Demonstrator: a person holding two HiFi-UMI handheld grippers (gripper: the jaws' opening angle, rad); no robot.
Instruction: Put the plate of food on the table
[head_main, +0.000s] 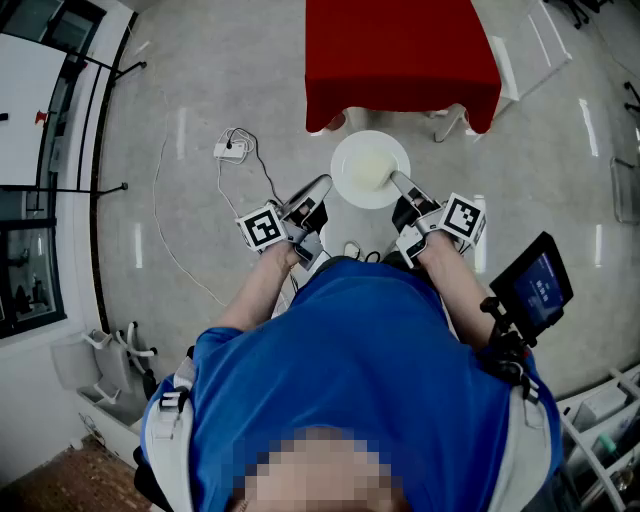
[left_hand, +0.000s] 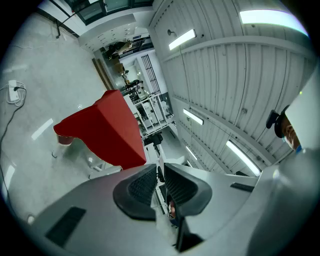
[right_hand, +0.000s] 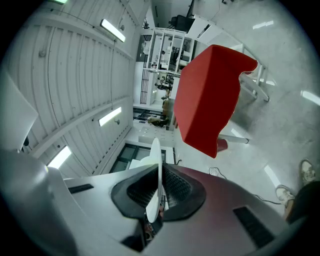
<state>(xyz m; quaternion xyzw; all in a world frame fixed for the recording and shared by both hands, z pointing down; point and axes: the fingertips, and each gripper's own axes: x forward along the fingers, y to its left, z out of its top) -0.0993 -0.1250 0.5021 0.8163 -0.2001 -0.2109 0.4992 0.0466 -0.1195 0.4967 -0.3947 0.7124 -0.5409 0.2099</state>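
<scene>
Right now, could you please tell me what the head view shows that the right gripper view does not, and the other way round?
Only the head view shows the pale food lying on the white plate, the left gripper by the plate's left rim, the person's blue shirt and a white power adapter on the floor. Only the right gripper view shows the ceiling light strips and the jaws closed on the plate's rim, seen edge-on. Both show the plate, the right gripper and the red-covered table.

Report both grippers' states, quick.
left gripper: jaws closed, apparently on the plate rim.
right gripper: jaws closed on the plate's opposite rim.
</scene>
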